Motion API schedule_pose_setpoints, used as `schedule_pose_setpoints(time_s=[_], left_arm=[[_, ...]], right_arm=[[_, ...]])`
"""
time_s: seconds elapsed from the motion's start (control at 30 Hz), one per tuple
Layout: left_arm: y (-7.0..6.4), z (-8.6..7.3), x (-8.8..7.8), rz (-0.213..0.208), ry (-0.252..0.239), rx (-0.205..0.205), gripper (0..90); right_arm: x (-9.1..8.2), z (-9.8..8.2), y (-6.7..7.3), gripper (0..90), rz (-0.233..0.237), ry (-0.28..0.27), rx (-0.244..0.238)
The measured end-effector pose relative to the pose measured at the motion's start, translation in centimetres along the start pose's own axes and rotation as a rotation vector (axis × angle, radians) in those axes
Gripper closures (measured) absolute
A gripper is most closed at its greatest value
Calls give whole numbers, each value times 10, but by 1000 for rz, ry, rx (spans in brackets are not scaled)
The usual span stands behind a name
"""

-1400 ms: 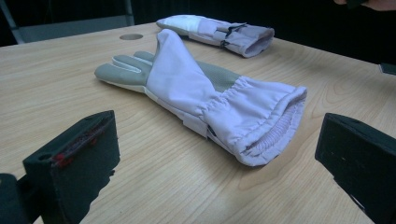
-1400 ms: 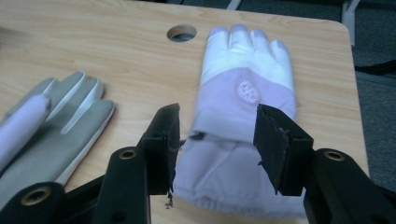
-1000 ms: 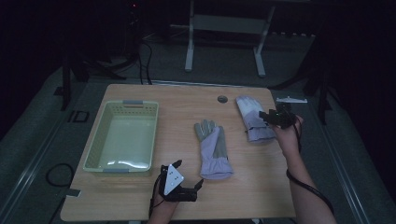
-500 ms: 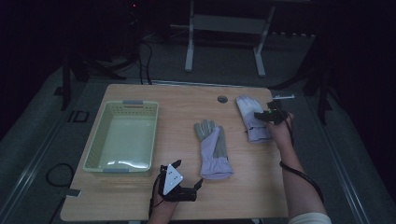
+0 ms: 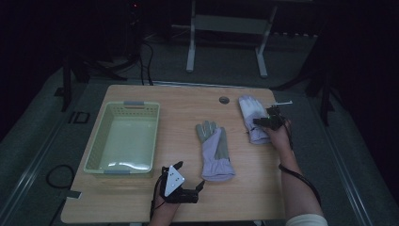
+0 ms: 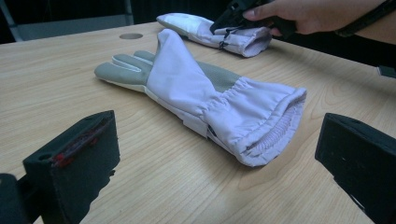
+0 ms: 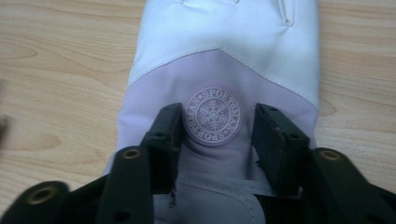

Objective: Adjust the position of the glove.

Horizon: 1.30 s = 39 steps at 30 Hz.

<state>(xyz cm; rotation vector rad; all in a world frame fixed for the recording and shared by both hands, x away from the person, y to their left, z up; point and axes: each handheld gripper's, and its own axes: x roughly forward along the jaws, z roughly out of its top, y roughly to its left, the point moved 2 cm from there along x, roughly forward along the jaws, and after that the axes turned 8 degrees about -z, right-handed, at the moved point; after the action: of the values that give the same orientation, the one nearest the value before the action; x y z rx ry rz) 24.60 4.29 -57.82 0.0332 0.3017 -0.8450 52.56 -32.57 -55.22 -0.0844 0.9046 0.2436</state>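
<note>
The right gripper (image 5: 260, 122) sits on the far glove (image 5: 251, 113) near the table's (image 5: 188, 101) far right corner, and in the high view the hand (image 5: 277, 134) and the dark tool body cover the cuff, so the contact is hard to read there. The right gripper view is clearer: the jaws have just been closing and stand narrow at either side of a raised fold of the lilac fabric that bears a round snowflake badge (image 7: 213, 114), the pads against the cloth; the fingertips and cuff edge of this glove are cut off by the frame. The left gripper (image 5: 203, 185) rests low near the table's near edge with its jaws wide and nothing between them; in the left gripper view both pads (image 6: 77, 161) are cropped at the frame's bottom and right. Ahead of it lies the near glove (image 5: 214, 150), flat on the wood, grey fingers pointing away and gathered cuff toward the person, apart from the far glove. The room beyond the table is dark and most of it cannot be made out, apart from a pale metal stand (image 5: 226, 28). A small round hole (image 5: 224, 100) shows in the tabletop just left of the far glove. The green basket (image 5: 96, 148) stands on the left side of the table and holds nothing.
</note>
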Motion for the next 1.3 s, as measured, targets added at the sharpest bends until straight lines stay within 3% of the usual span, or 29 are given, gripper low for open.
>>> schedule_pose_setpoints(time_s=[0.03, 0.2, 0.3, 0.53, 0.73, 0.83, 0.87, 0.93, 0.97, 1.0, 1.03, 1.3], left_arm=[[0, 0, 0, 0, 0, 0, 0], [0, 0, 0, 1, 0, 0, 0], [0, 0, 0, 1, 0, 0, 0], [0, 0, 0, 2, -3, -2, 0], [0, 0, 0, 4, -2, -2, 0], [-1, 0, 0, 8, -3, 3, 0], [-1, 0, 0, 8, -3, 3, 0], [-1, 0, 0, 8, -2, 4, 0], [-1, 0, 0, 10, -3, 2, 0], [-1, 0, 0, 10, -3, 2, 0], [-1, 0, 0, 10, -3, 2, 0], [-1, 0, 0, 9, -3, 7, 0]], right_arm=[[0, 2, 2, 619, 8, 21, -12], [-1, 5, 6, 669, -7, 43, -12], [-3, 4, 7, 738, -8, 45, 4], [-16, 2, 8, 795, -4, 27, 58], [-44, 0, 12, 803, 16, -39, 65], [-71, -3, 17, 805, 23, -84, 57], [-71, -3, 17, 805, 23, -84, 57], [-85, -5, 20, 804, 20, -103, 47], [-99, -8, 22, 804, 34, -113, 59], [-99, -8, 22, 804, 34, -113, 59], [-110, -13, 23, 804, 52, -115, 60], [-150, -36, 31, 803, 45, -142, 30]])
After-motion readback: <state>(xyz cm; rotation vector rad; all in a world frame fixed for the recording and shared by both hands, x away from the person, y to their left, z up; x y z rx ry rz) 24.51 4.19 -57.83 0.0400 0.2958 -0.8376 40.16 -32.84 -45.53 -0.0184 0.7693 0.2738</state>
